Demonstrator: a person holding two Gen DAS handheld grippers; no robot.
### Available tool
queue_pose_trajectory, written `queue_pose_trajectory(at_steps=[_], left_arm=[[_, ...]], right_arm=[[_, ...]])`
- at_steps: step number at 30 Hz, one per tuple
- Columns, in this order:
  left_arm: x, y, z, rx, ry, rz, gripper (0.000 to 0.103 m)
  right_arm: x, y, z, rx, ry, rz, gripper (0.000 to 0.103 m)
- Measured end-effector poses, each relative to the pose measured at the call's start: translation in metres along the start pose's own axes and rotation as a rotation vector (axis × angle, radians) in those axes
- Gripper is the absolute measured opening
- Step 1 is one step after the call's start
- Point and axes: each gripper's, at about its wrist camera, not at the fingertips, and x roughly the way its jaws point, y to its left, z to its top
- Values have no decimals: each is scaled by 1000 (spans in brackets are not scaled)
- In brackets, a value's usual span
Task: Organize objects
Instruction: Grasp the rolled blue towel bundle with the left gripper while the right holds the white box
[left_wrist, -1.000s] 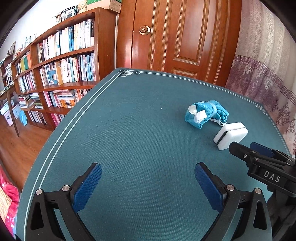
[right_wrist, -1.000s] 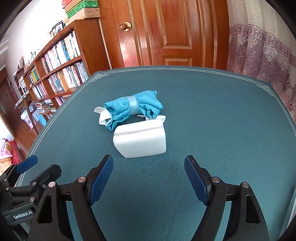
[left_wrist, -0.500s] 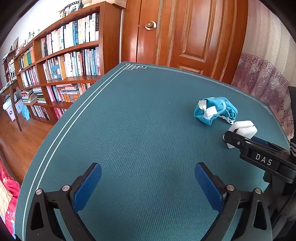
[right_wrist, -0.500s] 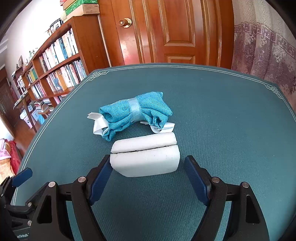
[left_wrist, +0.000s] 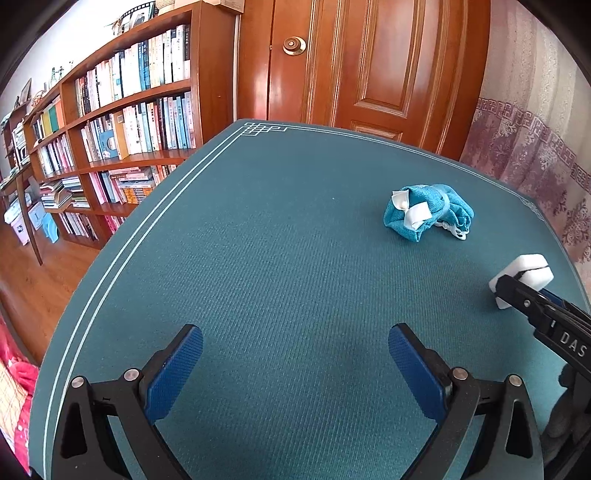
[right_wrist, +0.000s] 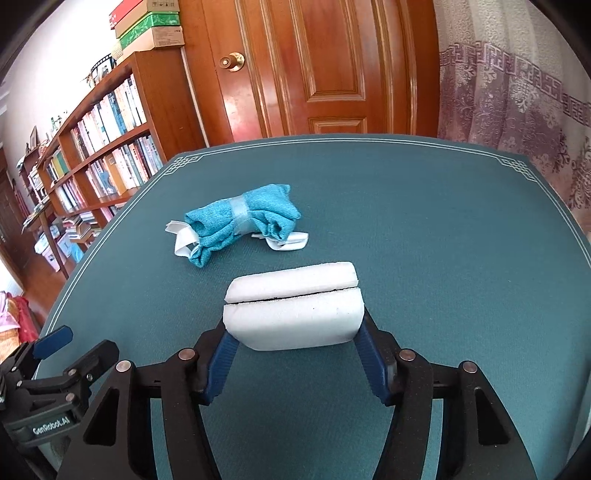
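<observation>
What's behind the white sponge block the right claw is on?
Behind the white sponge block, apart from it, lies a rolled blue cloth banded with tape, white straps sticking out. Beyond is bare green tabletop. The table under the block is hidden.

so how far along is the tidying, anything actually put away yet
Nothing looks put away yet. In hand: the right gripper has its fingers against both ends of the white sponge, which seems to sit on the green tabletop, not clearly lifted. Left: the bundled blue cloth lies untouched beyond it, and the left gripper is open, holding nothing.
</observation>
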Motion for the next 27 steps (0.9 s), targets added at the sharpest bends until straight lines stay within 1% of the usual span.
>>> queue_pose_trajectory(at_steps=[6,12,17,22,27], left_arm=[[2,-10,6,15,9,-14,102],[8,-35,21,96,-14,-17,102],[26,-61,44,177,-49,-24,102],[46,-84,61,248,-51,-41,102],[66,-98,71,299,-29,-48,102]], right_arm=[[-11,-16,-14,65,-5,4,62],[-10,-23,-18,100,-6,39,62],[-8,-29,-20,131,2,57,63],[-8,-31,-21,144,-2,71,63],[-8,-32,-21,149,-3,81,63]])
